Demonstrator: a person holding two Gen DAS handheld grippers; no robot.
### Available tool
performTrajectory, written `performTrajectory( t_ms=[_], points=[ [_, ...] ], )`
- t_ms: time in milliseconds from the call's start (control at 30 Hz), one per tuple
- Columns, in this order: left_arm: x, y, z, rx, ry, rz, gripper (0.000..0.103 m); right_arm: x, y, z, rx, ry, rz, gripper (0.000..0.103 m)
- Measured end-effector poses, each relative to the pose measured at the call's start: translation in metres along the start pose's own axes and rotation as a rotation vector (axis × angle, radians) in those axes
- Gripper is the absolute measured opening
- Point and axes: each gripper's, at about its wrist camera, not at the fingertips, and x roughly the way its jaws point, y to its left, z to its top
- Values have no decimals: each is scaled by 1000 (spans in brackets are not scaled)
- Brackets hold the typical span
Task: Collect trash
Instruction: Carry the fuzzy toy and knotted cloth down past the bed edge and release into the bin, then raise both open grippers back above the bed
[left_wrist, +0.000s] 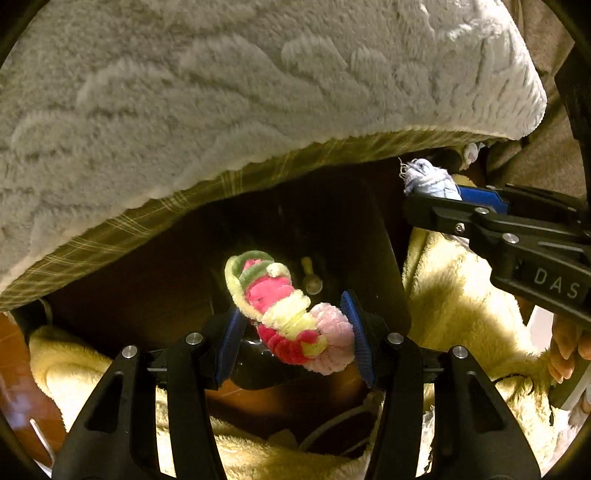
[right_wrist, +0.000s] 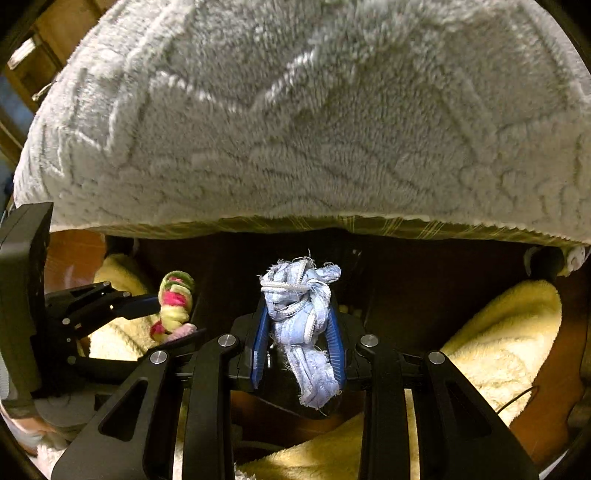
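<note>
Left gripper (left_wrist: 295, 332) clamps a fuzzy pink-and-yellow scrap (left_wrist: 284, 310), long axis running toward 11 o'clock. Right gripper (right_wrist: 299, 332) clamps a frayed blue rag (right_wrist: 301, 314), upright toward 12. Both loads held off the yellow blanket (right_wrist: 506, 347), under the grey cushion (right_wrist: 295, 129); no bin visible.

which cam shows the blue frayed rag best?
Right wrist: the blue frayed rag sits centred, clamped in the right gripper. Left wrist shows only its tip at the edge.
</note>
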Motion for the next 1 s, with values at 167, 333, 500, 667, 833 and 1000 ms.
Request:
performTrajectory(
  t_ms=[167, 333, 500, 667, 833, 1000],
  points=[
    [0, -8, 1, 5, -6, 10, 53, -1, 8, 4, -1, -4, -2, 34],
    [-11, -5, 1, 2, -29, 30, 59, -16, 5, 8, 11, -39, -8, 47],
    [-40, -7, 1, 3, -89, 57, 70, -48, 0, 14, 20, -115, -22, 54],
    [-81, -5, 2, 11, -174, 85, 79, -93, -5, 23, 35, -240, -44, 76],
    [-133, 6, 10, -11, -285, 114, 84, -142, -5, 45, 28, -392, -115, 91],
    [-181, 20, 31, -22, -376, 167, 86, -178, -3, 70, -8, -491, -158, 95]
  ],
)
